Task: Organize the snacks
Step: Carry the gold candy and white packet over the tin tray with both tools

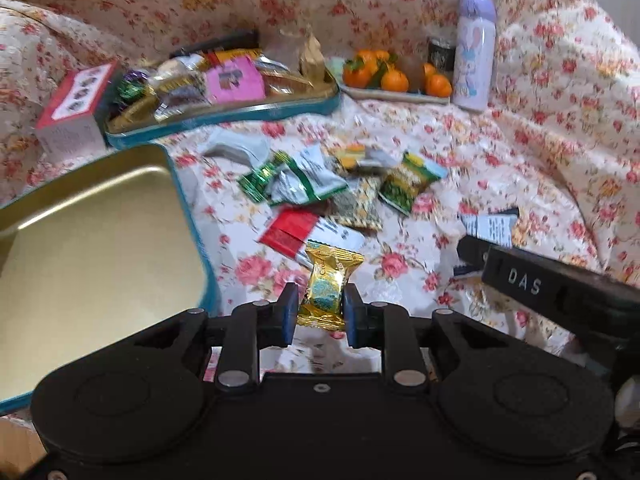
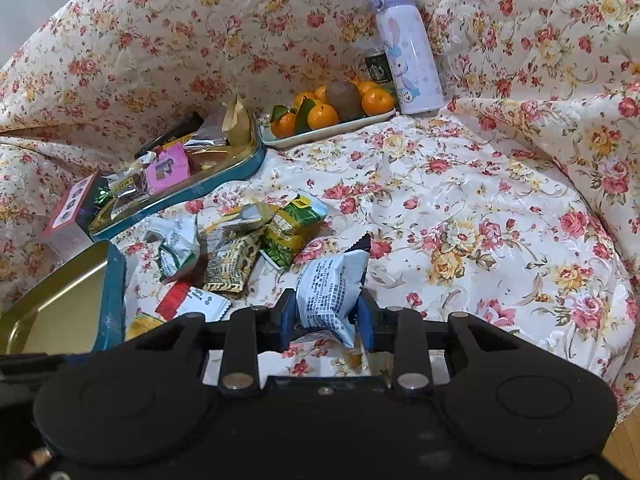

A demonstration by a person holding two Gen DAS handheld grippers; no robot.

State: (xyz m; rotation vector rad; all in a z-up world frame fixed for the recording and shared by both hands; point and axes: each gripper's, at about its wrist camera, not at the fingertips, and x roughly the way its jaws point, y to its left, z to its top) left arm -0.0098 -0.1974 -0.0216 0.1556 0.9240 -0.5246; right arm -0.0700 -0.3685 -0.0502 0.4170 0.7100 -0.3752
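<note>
Left gripper (image 1: 320,312), jaws narrowed onto a gold-wrapped candy (image 1: 326,288), pads pressing its two sides; right gripper (image 2: 326,320), jaws likewise clamped on a white snack packet (image 2: 330,296) printed with small text, the packet bulging above the pads. Both items are raised clear of the floral cloth (image 2: 460,208) that covers the whole surface and drapes up behind. Empty gold-lined tin (image 1: 92,240) with a teal rim, at near left, beside the left gripper. Second teal tin (image 1: 256,110), farther back, filled with assorted wrapped snacks, a pink packet (image 1: 234,80) among them. Red-and-white box (image 1: 76,108), just left of the filled tin. Lilac flask (image 2: 408,48) with a cartoon rabbit, upright at the rear. White tray (image 2: 332,130) of mandarins (image 2: 322,116), just beside the flask, with a dark can (image 2: 378,68) behind it. Loose snack pile (image 1: 320,188) on the cloth between the tins and the grippers: green, white, red and patterned packets, overlapping.
</note>
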